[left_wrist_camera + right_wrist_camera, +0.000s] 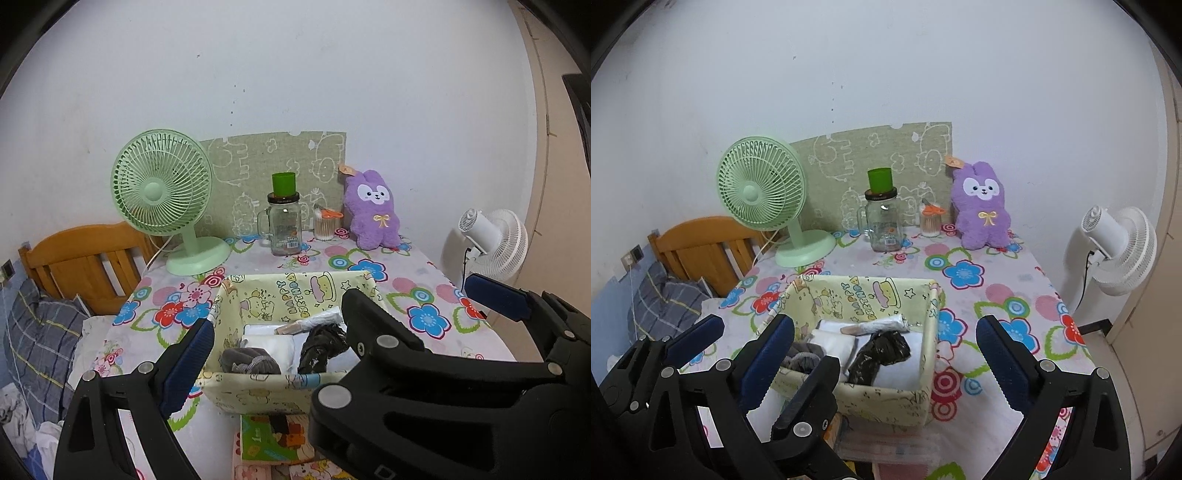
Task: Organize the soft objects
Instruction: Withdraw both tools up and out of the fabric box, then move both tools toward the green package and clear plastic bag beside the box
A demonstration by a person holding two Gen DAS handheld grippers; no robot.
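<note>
A pale yellow cartoon-print fabric basket [295, 291] [864, 291] stands on the flowered tablecloth. Inside lie a grey knit item [251, 360] [805, 360], folded white cloth [273, 343], a crumpled black bag [321, 347] [879, 350] and a wrapped roll [314, 321]. A purple plush rabbit [373, 210] [982, 206] sits upright at the table's back by the wall. My left gripper [295, 343] hovers open and empty at the basket's near edge. My right gripper [884, 325] [412, 288] is just beside it, open and empty, partly hiding the left one's right finger.
At the back stand a green desk fan [162, 184], a glass mug jar [284, 229] capped by a green cup, and a cotton-swab pot [327, 225]. A white fan [495, 240] stands off the table's right edge, a wooden headboard [85, 258] to the left. Colourful packets [269, 439] lie before the basket.
</note>
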